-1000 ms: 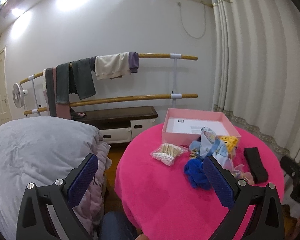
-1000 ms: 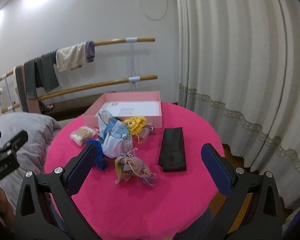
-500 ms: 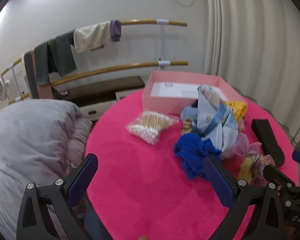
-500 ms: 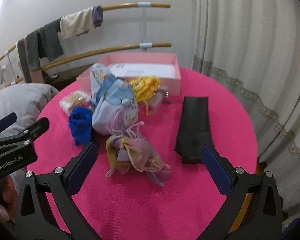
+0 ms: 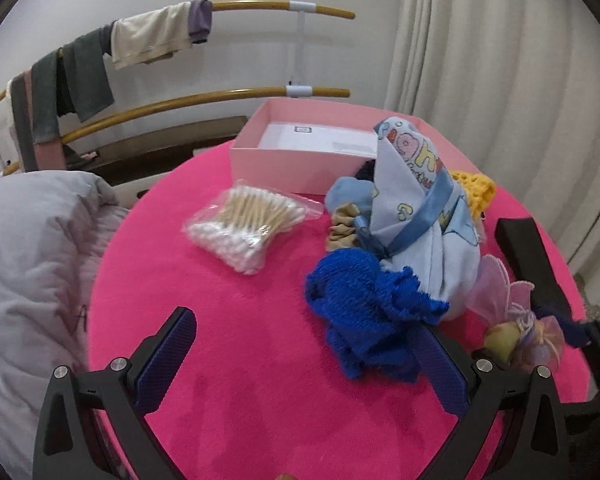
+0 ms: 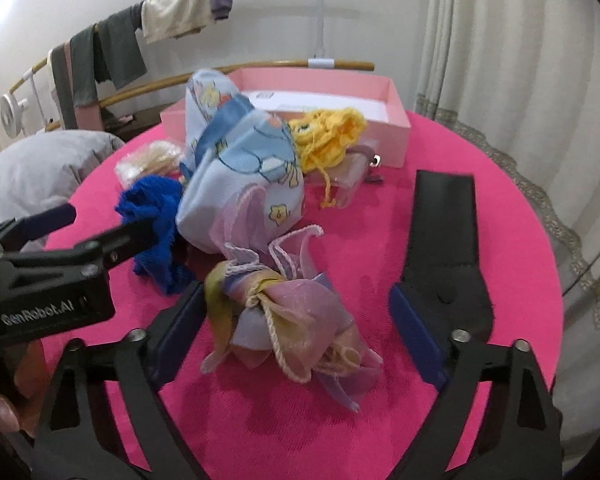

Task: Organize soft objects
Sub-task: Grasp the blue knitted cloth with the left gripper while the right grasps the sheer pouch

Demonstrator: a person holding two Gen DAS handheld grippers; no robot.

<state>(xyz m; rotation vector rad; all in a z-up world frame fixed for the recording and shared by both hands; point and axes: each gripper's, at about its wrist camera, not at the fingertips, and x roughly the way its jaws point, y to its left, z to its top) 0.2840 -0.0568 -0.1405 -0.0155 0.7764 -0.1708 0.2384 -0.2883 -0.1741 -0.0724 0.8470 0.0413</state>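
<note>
Nearest, the right gripper [image 6: 296,316] has just been narrowing its jaws, which straddle the pastel organza bundle [image 6: 288,312] without pressing it; the left gripper [image 5: 300,360] stands spread over bare pink tablecloth [image 5: 228,300] beside the blue knit cloth [image 5: 364,316]. Farther back, the pink box [image 5: 300,164] holds only a white sheet. Only the left view shows the cotton swab bag [image 5: 252,224] clearly; only the right shows the whole black band [image 6: 444,240].

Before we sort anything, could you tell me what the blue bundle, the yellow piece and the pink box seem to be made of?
Blue bundle: looks like a coarse knit or mesh fabric, matte, with visible loops and frayed edges.
Yellow piece: probably crocheted yarn, matte, with open stitches and a loose strand hanging down.
Pink box: likely cardboard, smooth and matte, with thin, straight walls.
</note>
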